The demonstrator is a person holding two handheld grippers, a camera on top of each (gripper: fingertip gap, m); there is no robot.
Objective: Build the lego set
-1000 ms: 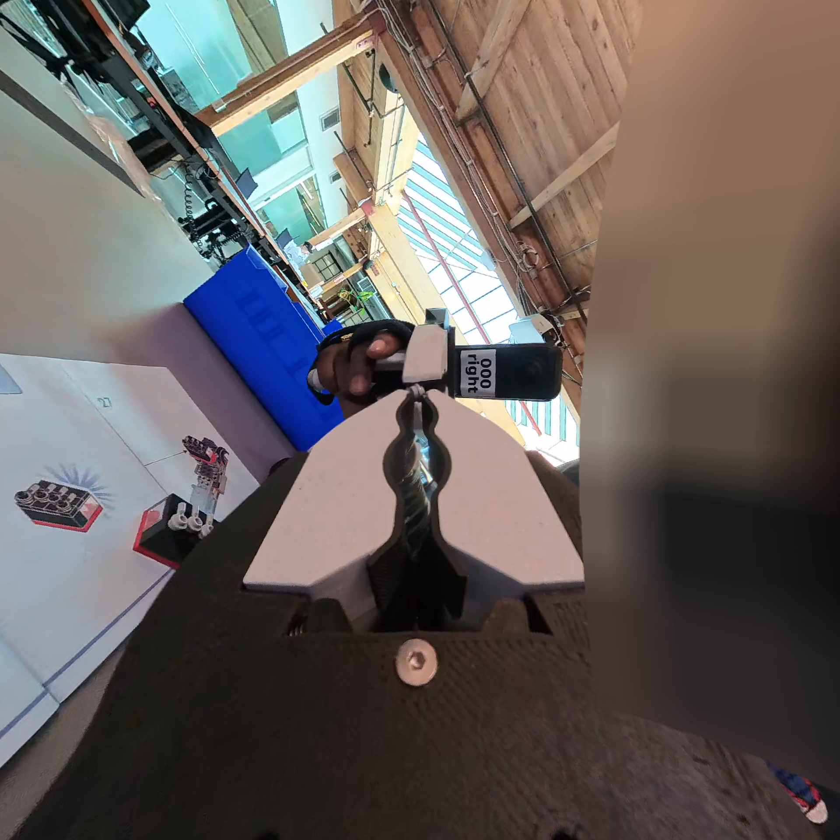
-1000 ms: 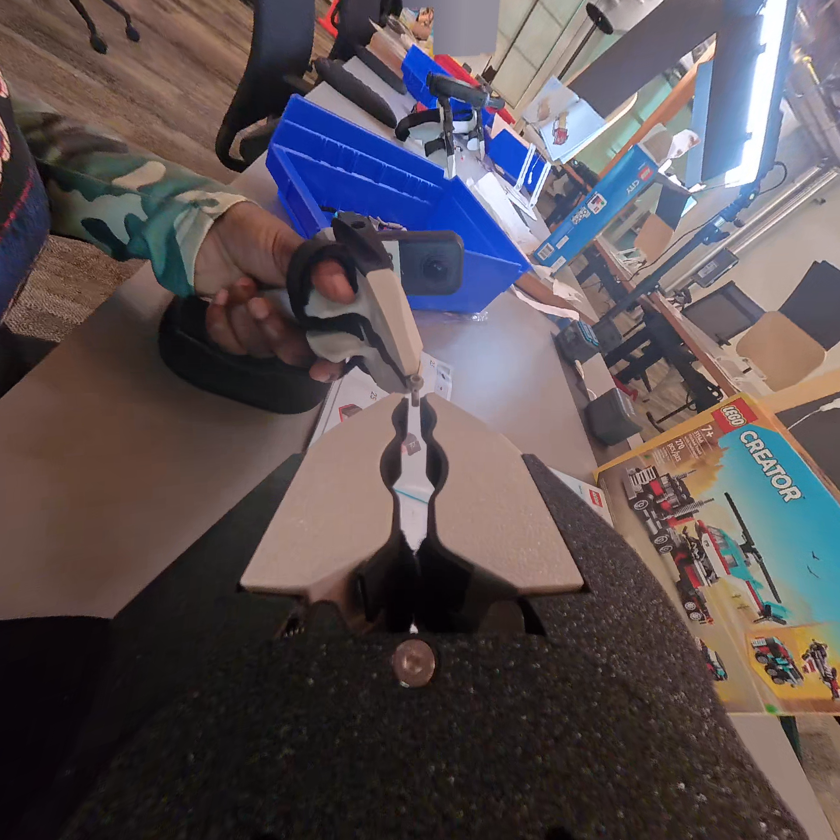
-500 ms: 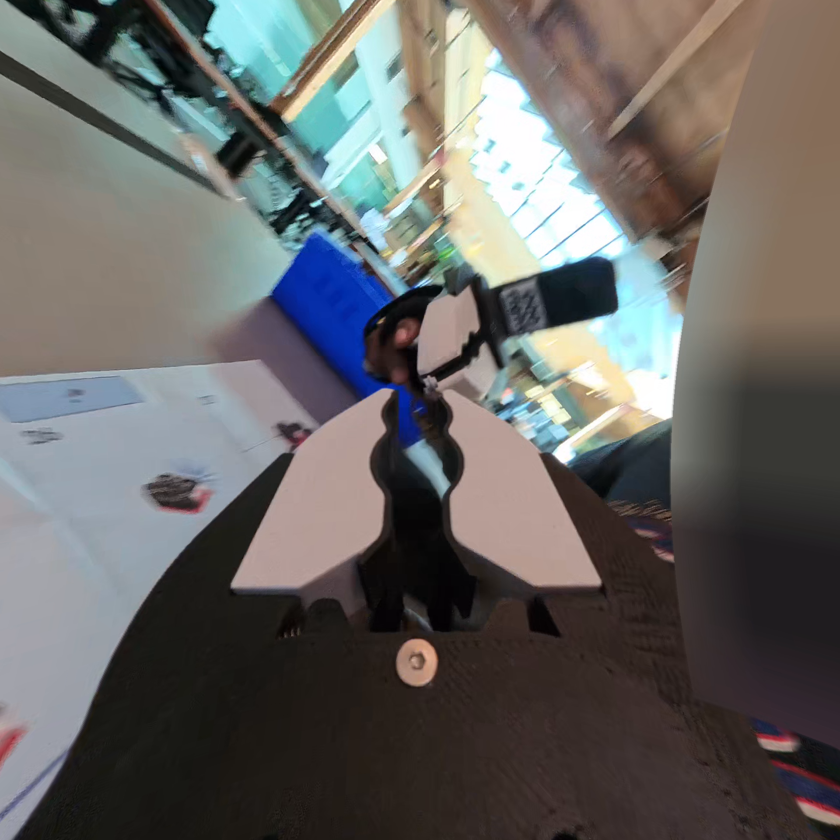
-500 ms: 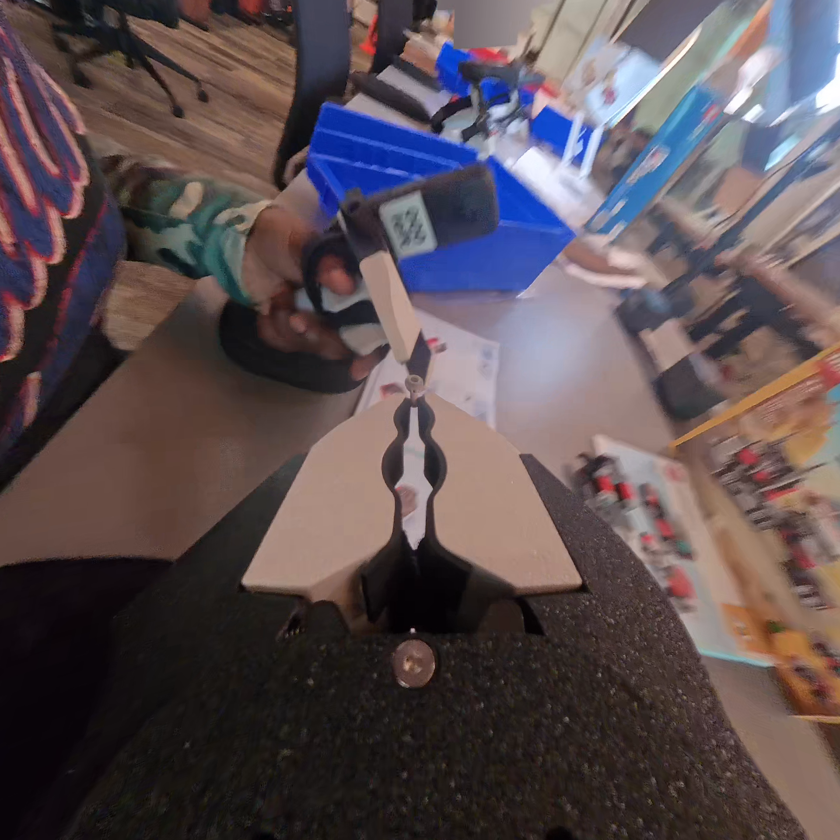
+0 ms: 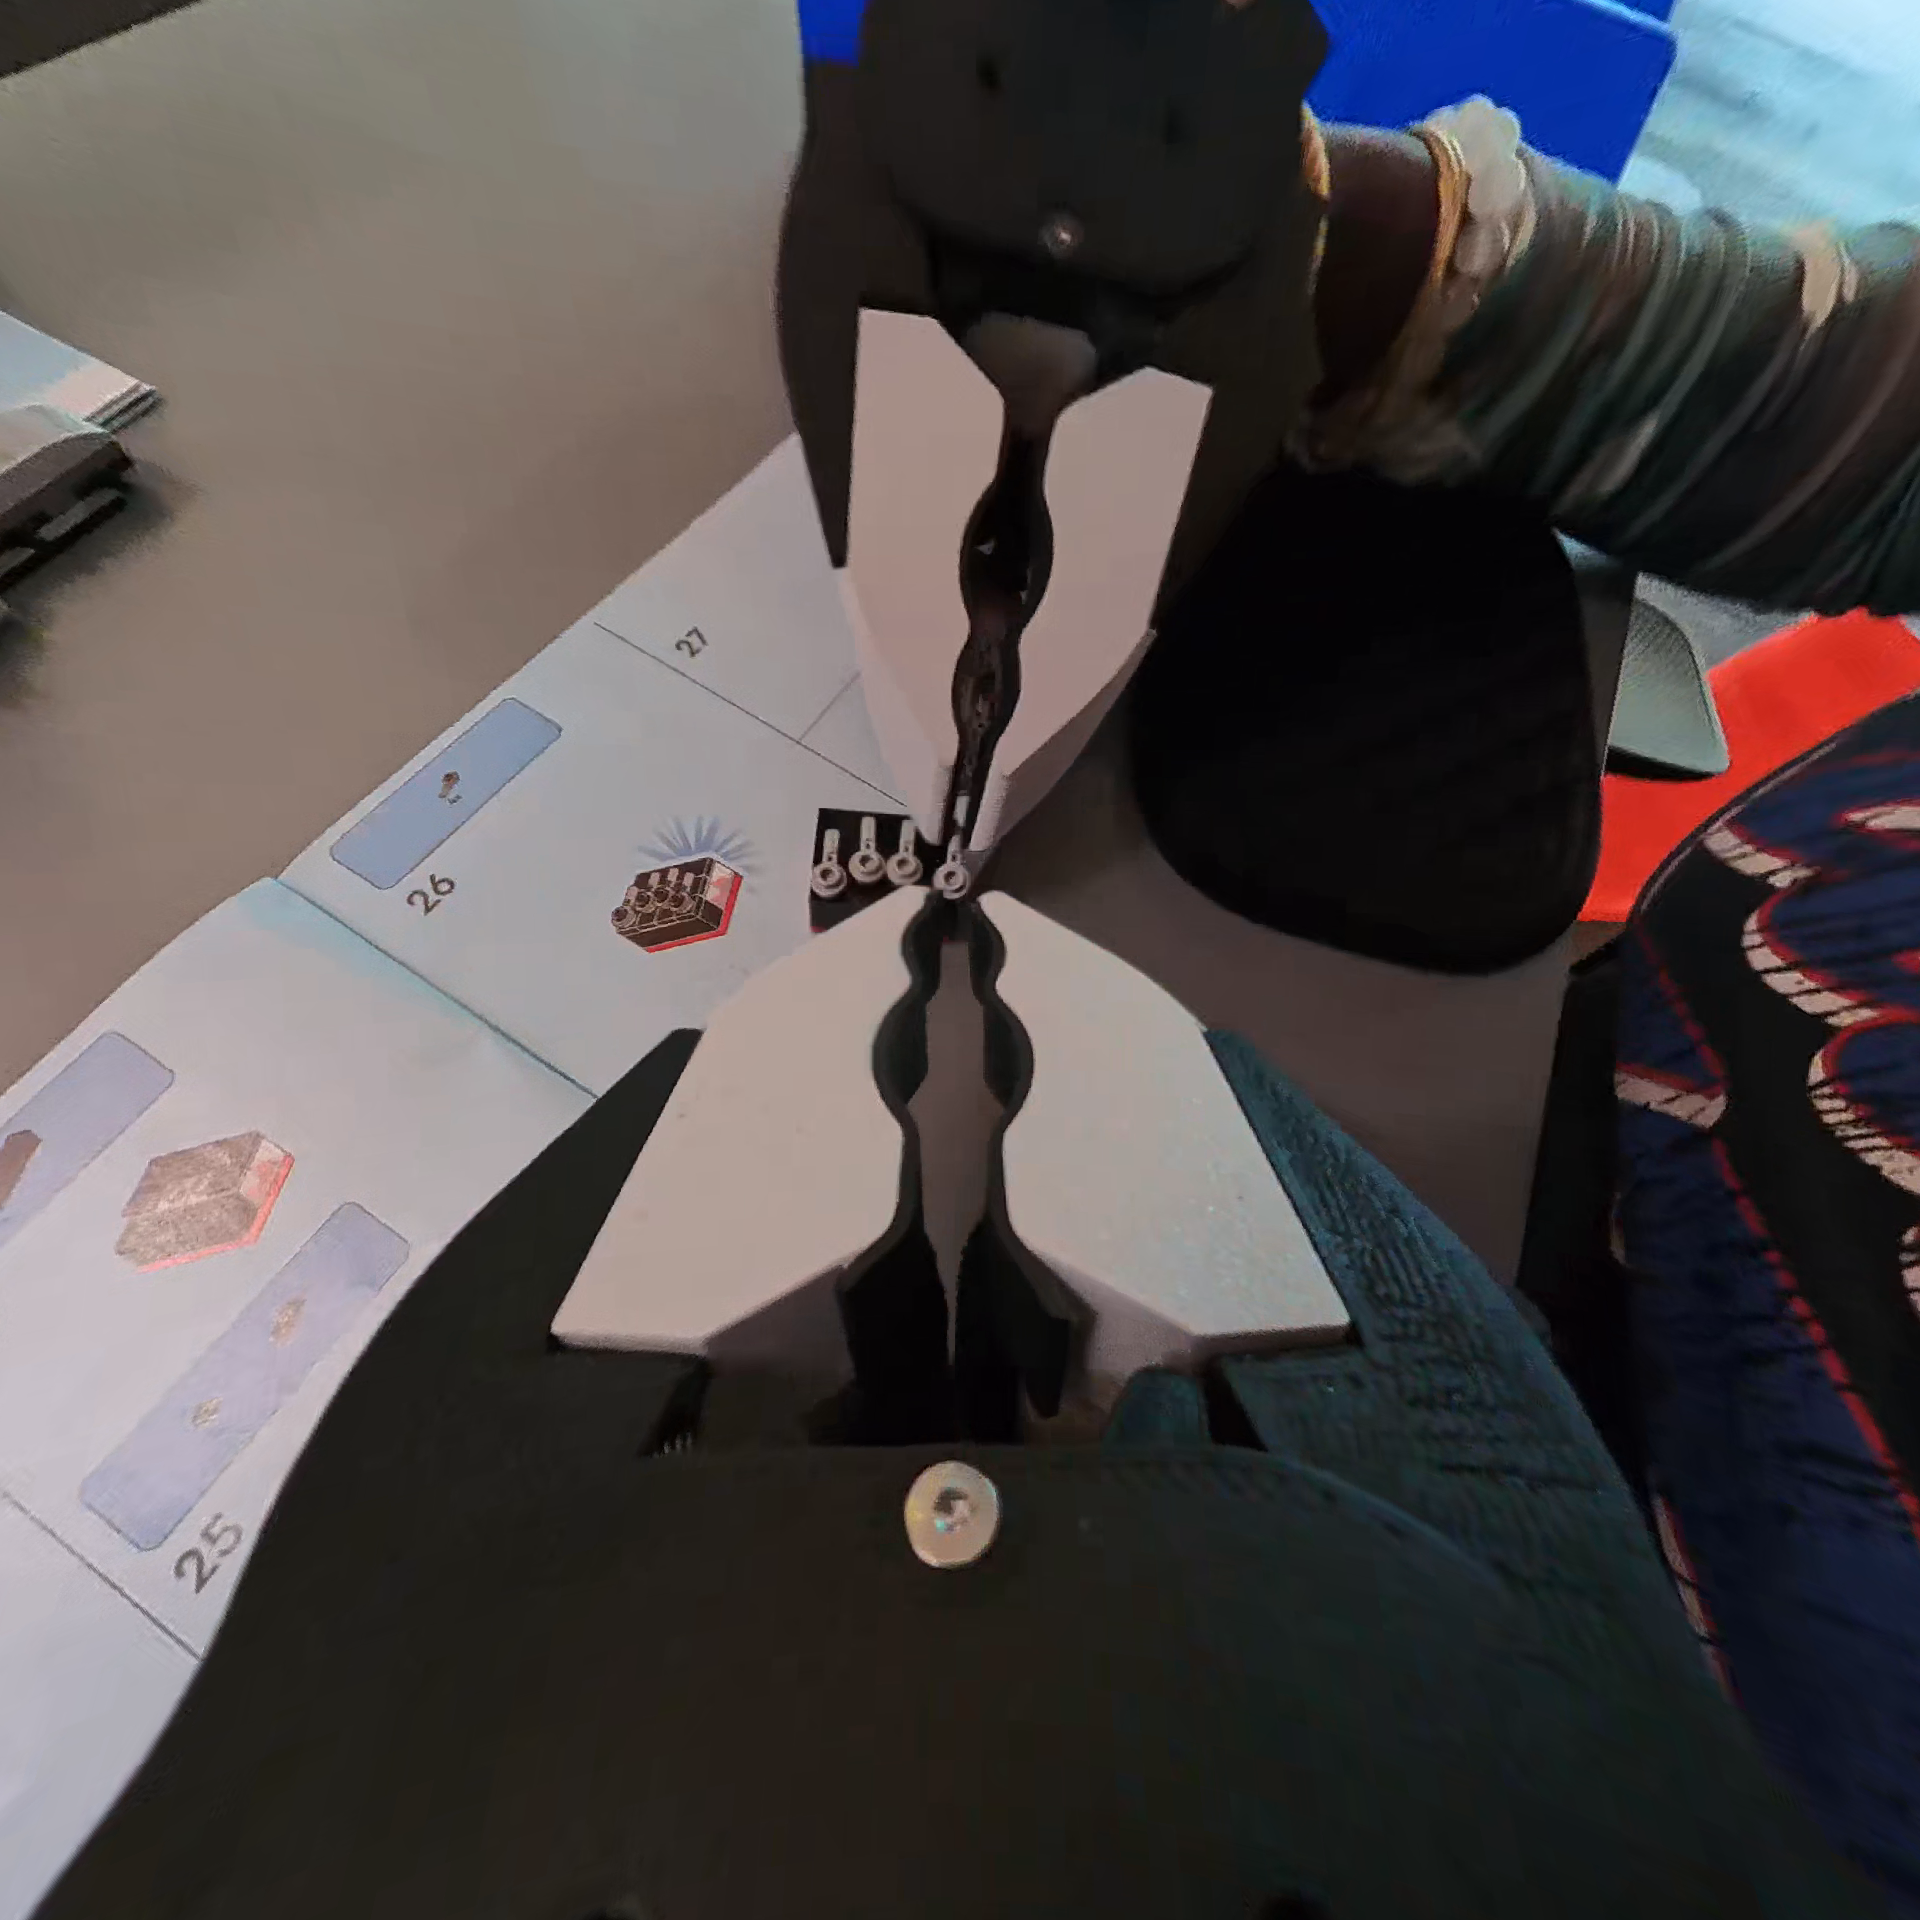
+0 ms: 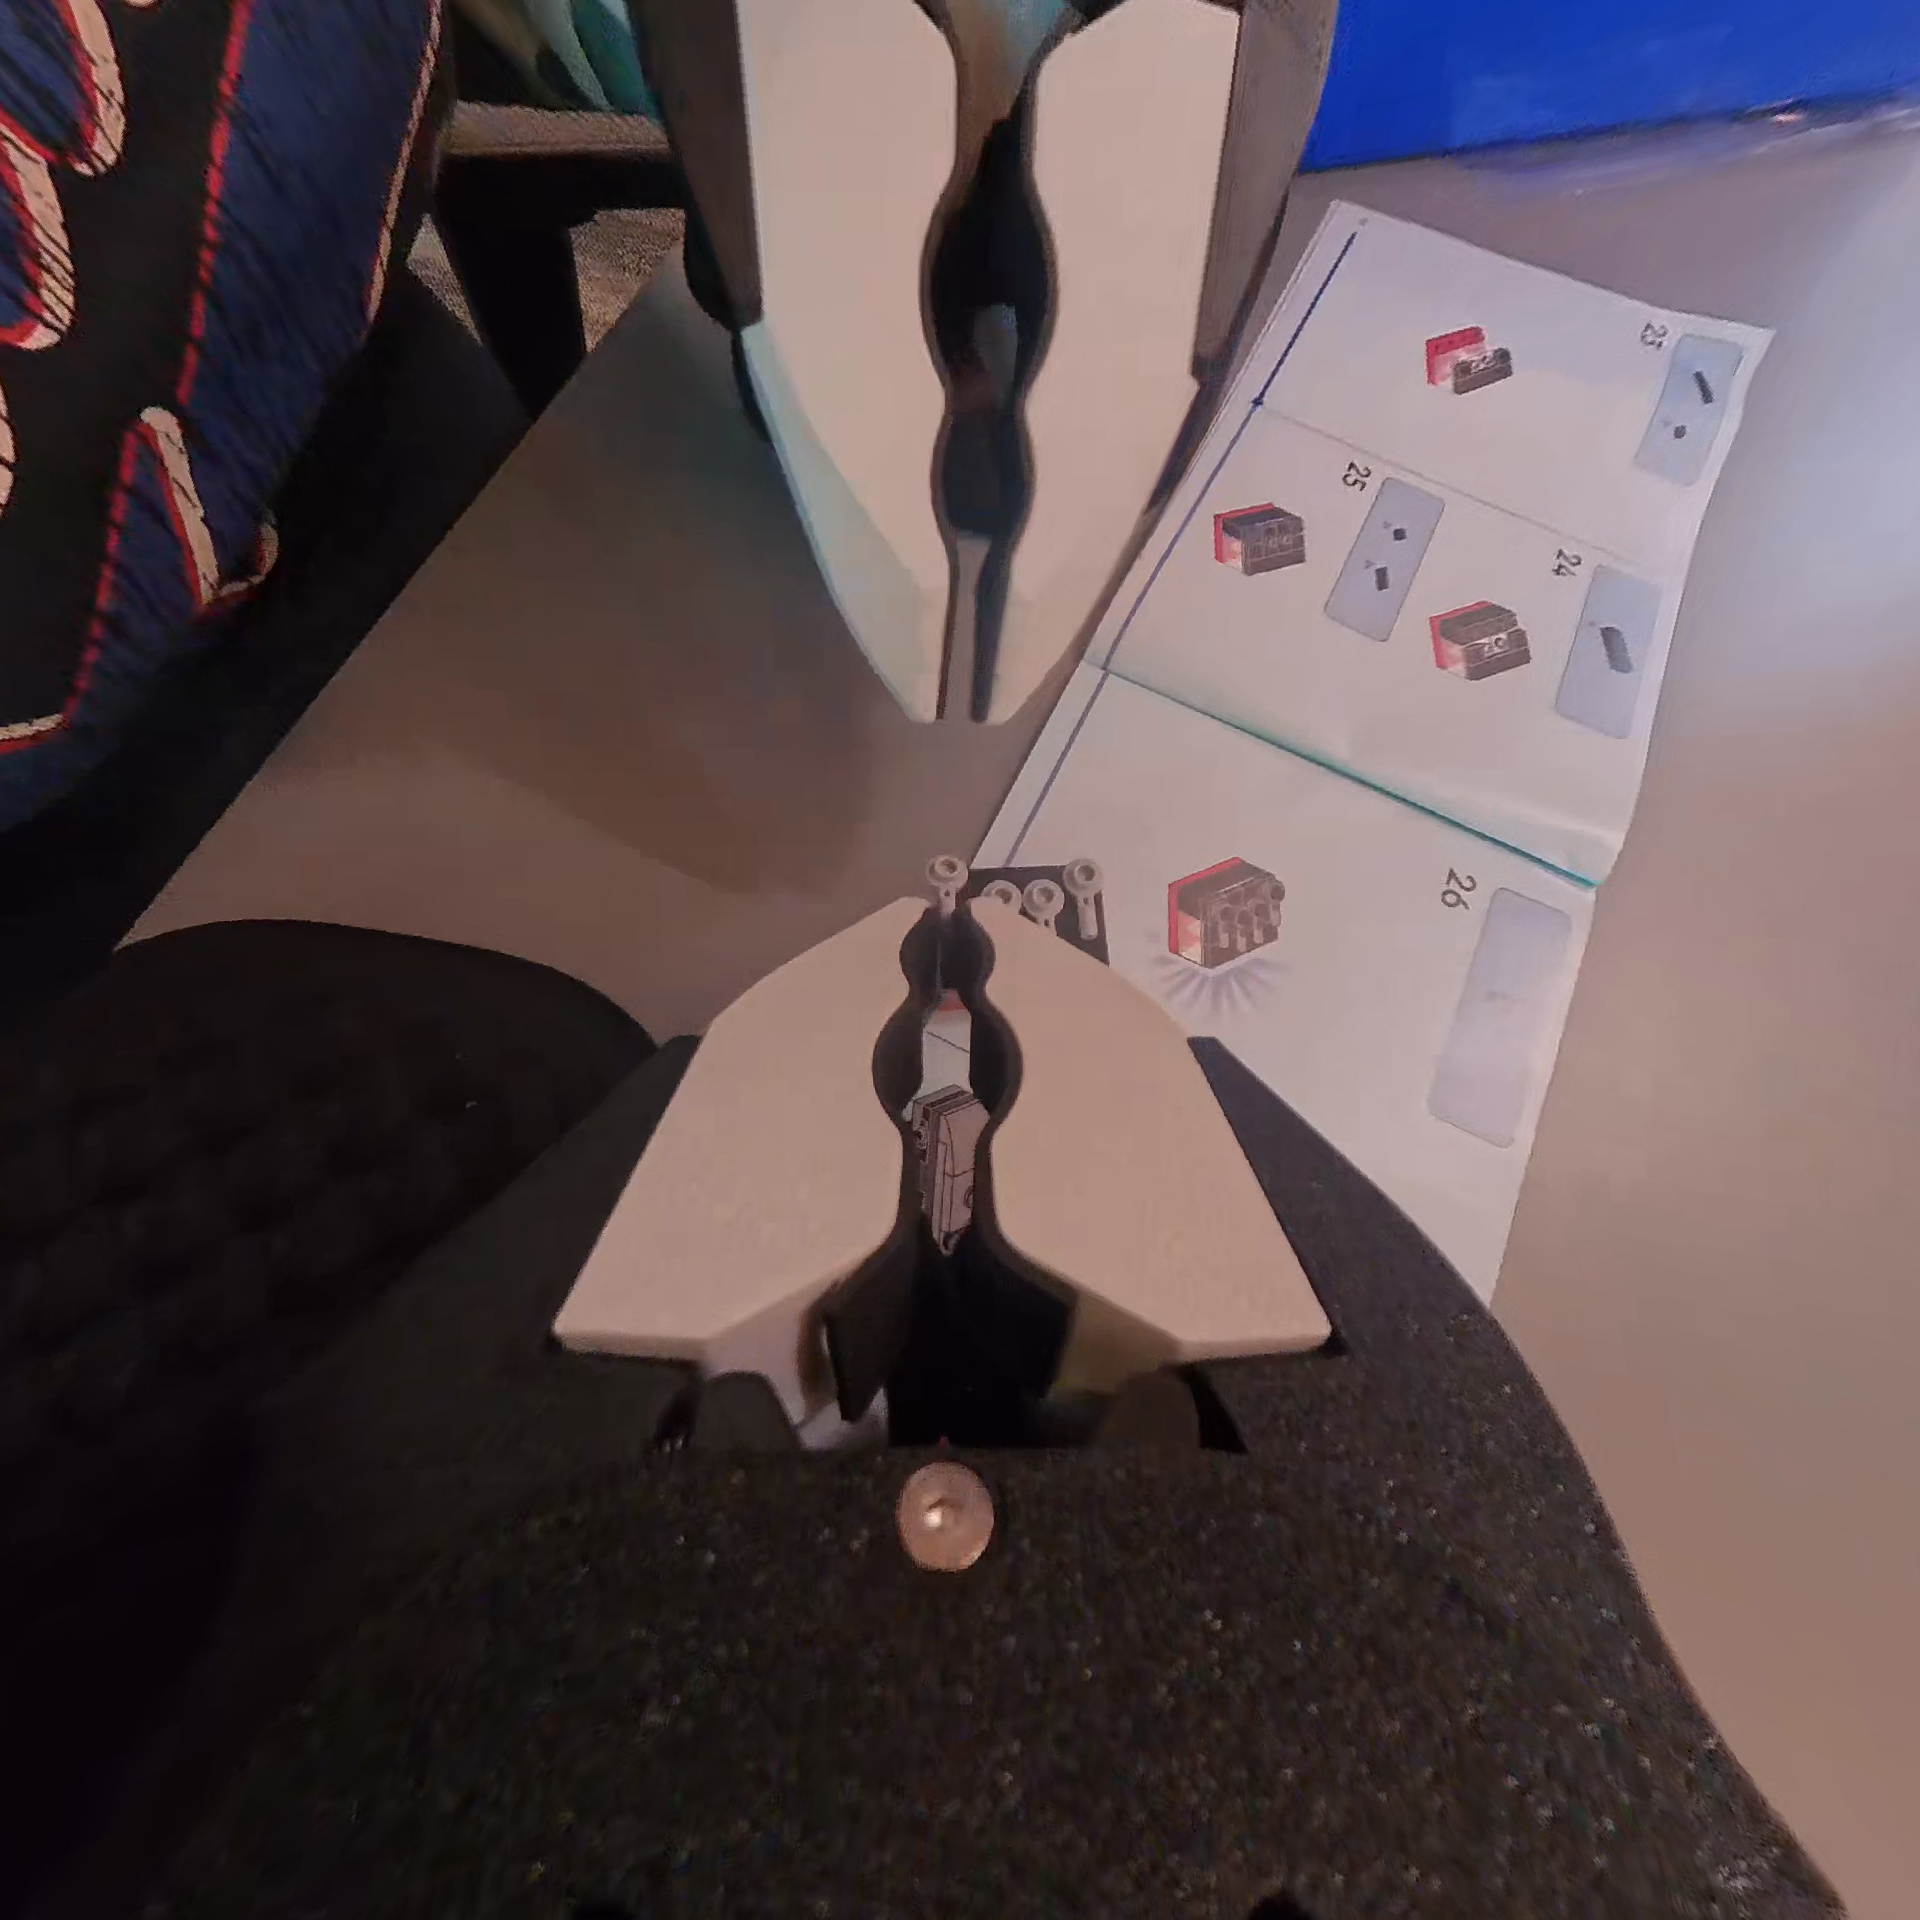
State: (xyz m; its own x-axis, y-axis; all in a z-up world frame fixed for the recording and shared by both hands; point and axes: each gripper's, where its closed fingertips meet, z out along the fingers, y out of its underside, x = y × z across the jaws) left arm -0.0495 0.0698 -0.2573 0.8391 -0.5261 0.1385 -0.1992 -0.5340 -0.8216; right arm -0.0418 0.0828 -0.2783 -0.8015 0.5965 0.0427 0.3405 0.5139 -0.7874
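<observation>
My right gripper [image 6: 945,912] is shut on a small grey Lego pin [image 6: 943,878] and holds it low over the table, just left of a black Lego block [image 6: 1081,940] with three grey pins standing in it. In the left wrist view the right gripper [image 5: 961,821] comes down from above, and the held pin [image 5: 952,879] sits at the right end of the block's [image 5: 831,831] pin row. My left gripper [image 5: 951,912] is shut and empty, tip to tip with the right one. It also shows in the right wrist view [image 6: 966,715], a short way off the pin.
The block sits on an open instruction booklet [image 5: 520,894] [image 6: 1403,623] on a grey table [image 5: 416,364]. A black round pad [image 5: 1351,727] [image 6: 260,1143] lies beside it. A blue bin [image 5: 1475,73] [image 6: 1558,73] stands behind. A person's sleeve [image 5: 1662,312] and patterned clothing [image 5: 1787,1143] are close by. The grippers are tip to tip, or close to it.
Both grippers have swung down from mid-air to just above the booklet, the right one still carrying the pin. The left gripper's tips have come away from the pin.
</observation>
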